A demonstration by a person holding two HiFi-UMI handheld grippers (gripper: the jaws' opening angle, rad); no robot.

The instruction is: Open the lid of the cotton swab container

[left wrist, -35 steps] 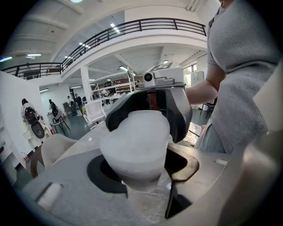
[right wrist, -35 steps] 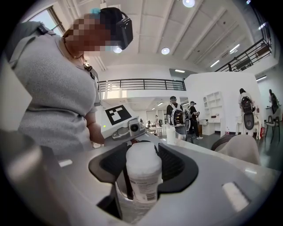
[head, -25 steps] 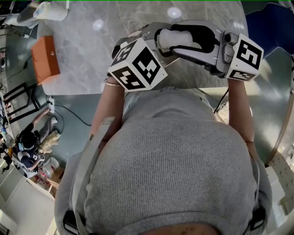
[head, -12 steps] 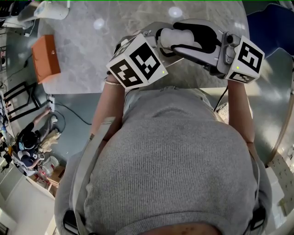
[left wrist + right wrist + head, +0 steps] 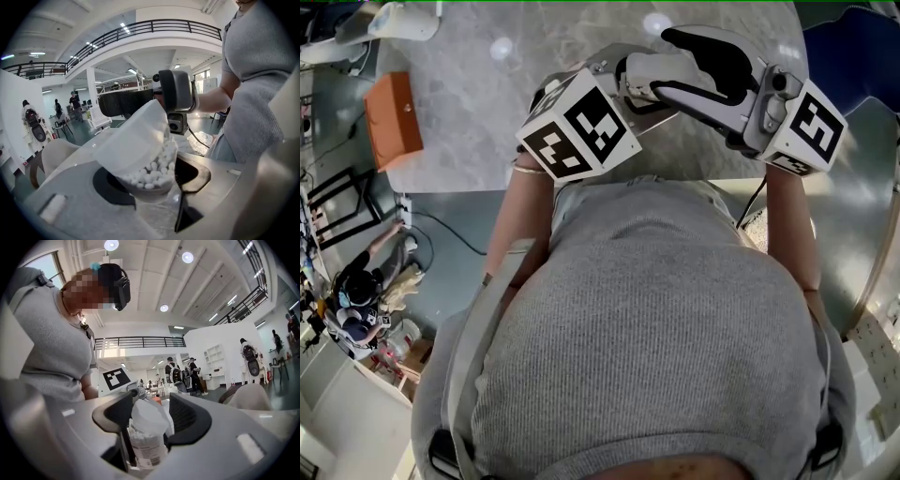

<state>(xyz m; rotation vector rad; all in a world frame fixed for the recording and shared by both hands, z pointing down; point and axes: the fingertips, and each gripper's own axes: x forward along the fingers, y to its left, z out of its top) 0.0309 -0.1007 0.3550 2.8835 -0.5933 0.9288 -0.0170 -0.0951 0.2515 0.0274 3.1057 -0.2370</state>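
Label (image 5: 150, 453) on cotton swab container (image 5: 143, 430) is unreadable.

We see pale marble counter (image 5: 459, 112), orange box (image 5: 392, 117) at its edge; grey-green floor (image 5: 450, 239); white hall, black-railed mezzanine (image 5: 140, 30); round ceiling lights (image 5: 187, 257); people (image 5: 174, 373) far off.

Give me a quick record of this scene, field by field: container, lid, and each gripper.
container: cotton swab container, tilted, packed with swabs
lid: tilted up, swab tips exposed
left gripper: shut on the container's body
right gripper: jaws have just been opening; lid between them, apparently no longer pinched
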